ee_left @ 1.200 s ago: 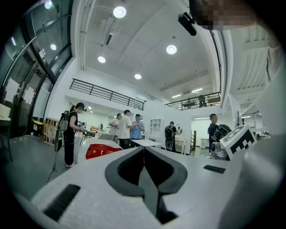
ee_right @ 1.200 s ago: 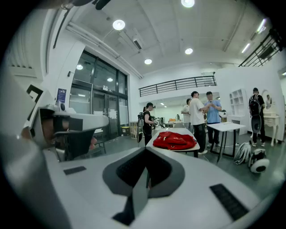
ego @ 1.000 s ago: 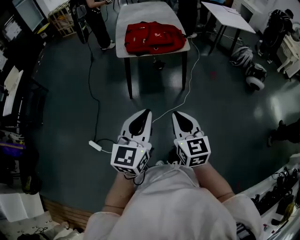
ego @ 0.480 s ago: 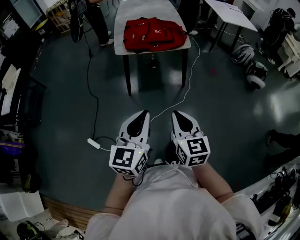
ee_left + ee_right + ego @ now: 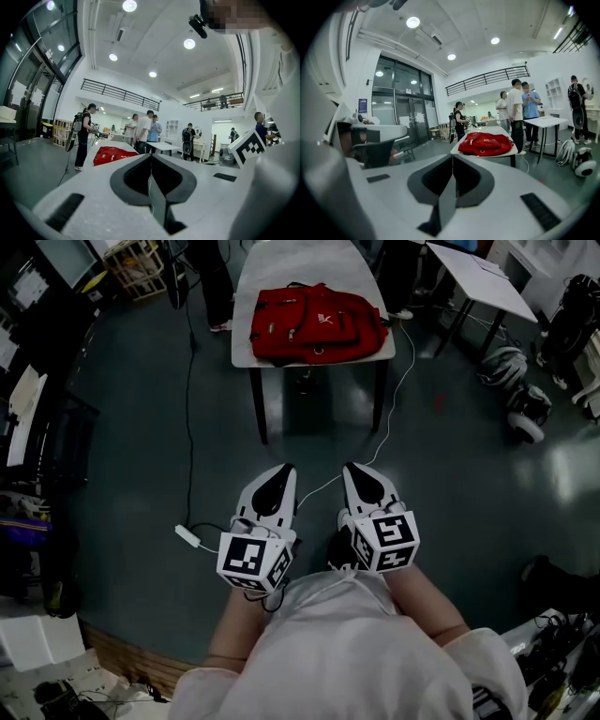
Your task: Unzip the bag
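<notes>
A red backpack [image 5: 317, 324] lies flat on a grey table [image 5: 298, 259] well ahead of me. It also shows far off as the red bag [image 5: 111, 154] in the left gripper view and as the red bag [image 5: 484, 143] in the right gripper view. My left gripper [image 5: 287, 468] and right gripper [image 5: 350, 467] are held side by side close to my body, above the floor, pointing at the table. Both are shut with nothing between their jaws. Neither touches the bag.
A white cable [image 5: 382, 439] runs over the dark floor from the table toward me, and a power strip [image 5: 188, 535] lies at the left. Several people [image 5: 523, 115] stand beyond the table. A second table [image 5: 476, 277], scooters [image 5: 517, 401] and shelves of clutter [image 5: 28, 521] line the sides.
The table and bag have drawn slightly lower and closer in the head view as I move forward. Both grippers keep their place and stay shut.
</notes>
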Demonstrator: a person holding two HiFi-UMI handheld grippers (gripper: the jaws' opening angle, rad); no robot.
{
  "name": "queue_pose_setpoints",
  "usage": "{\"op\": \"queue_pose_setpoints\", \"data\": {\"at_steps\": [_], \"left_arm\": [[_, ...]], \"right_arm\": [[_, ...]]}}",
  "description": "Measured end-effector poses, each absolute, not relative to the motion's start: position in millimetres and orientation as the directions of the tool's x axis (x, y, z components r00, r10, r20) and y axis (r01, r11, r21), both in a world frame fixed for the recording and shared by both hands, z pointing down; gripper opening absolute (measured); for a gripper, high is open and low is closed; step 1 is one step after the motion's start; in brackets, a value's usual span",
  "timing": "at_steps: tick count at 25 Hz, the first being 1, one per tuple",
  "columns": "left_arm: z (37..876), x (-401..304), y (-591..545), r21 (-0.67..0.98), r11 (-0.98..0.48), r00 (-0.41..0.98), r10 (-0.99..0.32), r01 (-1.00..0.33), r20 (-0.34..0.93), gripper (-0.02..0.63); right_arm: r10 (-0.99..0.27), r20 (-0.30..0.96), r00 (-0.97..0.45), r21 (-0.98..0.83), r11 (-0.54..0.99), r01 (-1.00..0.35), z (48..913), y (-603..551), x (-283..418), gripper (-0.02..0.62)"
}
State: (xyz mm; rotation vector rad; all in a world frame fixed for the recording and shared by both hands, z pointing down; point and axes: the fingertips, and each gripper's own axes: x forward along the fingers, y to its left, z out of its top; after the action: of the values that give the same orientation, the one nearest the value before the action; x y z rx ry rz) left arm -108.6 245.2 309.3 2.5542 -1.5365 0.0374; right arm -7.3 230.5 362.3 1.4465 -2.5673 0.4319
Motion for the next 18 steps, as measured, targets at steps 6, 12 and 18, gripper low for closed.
{"op": "queue_pose_setpoints", "data": {"at_steps": [6,12,18], "left_arm": [[316.6,-85.2,157.3,0.141,-0.419,0.435,-0.893,-0.897,0.119,0.021],[325.8,-58.6,81.0,0.150,-0.387,0.406,-0.904,-0.910,0.130,0.021],[341.5,-52.4,35.3,0.160,-0.356,0.382,-0.907,-0.921,0.177,0.021]], "right_arm": [[-0.781,0.290,-0.553,-0.168,0.527,-0.833,363.0,136.5,17.2,0.028],[-0.753,0.307,-0.582,-0.161,0.562,-0.812,369.6,59.6,42.0,0.028],[-0.741,0.328,-0.586,-0.173,0.563,-0.808,377.6,4.9,56.1,0.028]]}}
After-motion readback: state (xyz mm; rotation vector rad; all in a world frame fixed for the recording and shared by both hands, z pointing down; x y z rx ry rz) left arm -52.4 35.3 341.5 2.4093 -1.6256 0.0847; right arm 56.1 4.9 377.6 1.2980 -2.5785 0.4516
